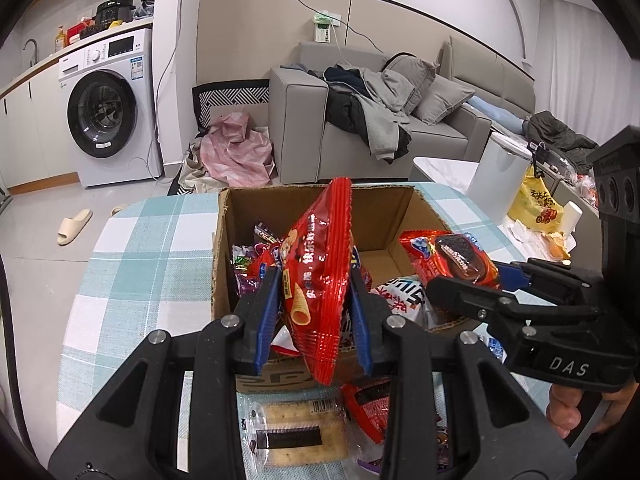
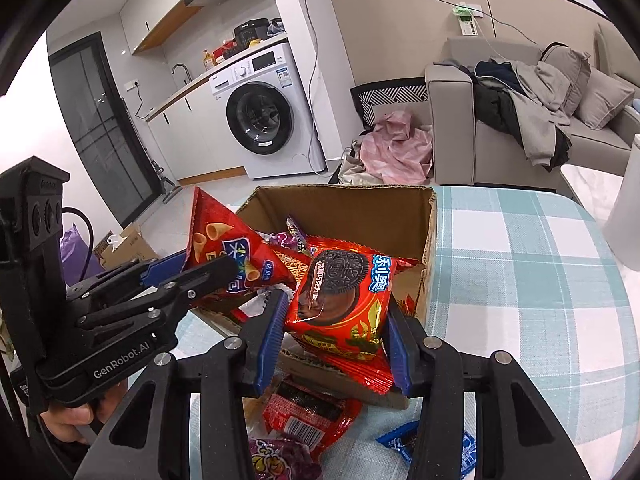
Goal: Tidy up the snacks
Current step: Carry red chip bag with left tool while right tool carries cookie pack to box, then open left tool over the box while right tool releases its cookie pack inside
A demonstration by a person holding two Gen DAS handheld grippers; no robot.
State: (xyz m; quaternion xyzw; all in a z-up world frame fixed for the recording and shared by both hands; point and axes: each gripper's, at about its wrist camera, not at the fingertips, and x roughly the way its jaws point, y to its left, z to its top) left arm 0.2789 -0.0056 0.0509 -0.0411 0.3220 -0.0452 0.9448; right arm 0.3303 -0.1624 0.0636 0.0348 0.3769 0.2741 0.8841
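My left gripper (image 1: 316, 304) is shut on a red corn-cone snack bag (image 1: 320, 264) and holds it over the near edge of an open cardboard box (image 1: 224, 248). The bag also shows in the right wrist view (image 2: 228, 256). My right gripper (image 2: 334, 340) is shut on a red Oreo pack (image 2: 340, 304), also over the box (image 2: 428, 240); the pack shows in the left wrist view (image 1: 452, 256). The box holds several snack packs. Loose on the table in front of the box lie a cracker pack (image 1: 300, 432), a red pack (image 2: 308, 412), a purple pack (image 2: 280, 460) and a blue pack (image 2: 400, 440).
The box stands on a table with a teal checked cloth (image 2: 520, 264). A white bin (image 1: 500, 168) and a yellow bag (image 1: 536, 200) stand at the right. A washing machine (image 1: 108, 108), a sofa with clothes (image 1: 380, 112) and a slipper (image 1: 74, 226) lie beyond.
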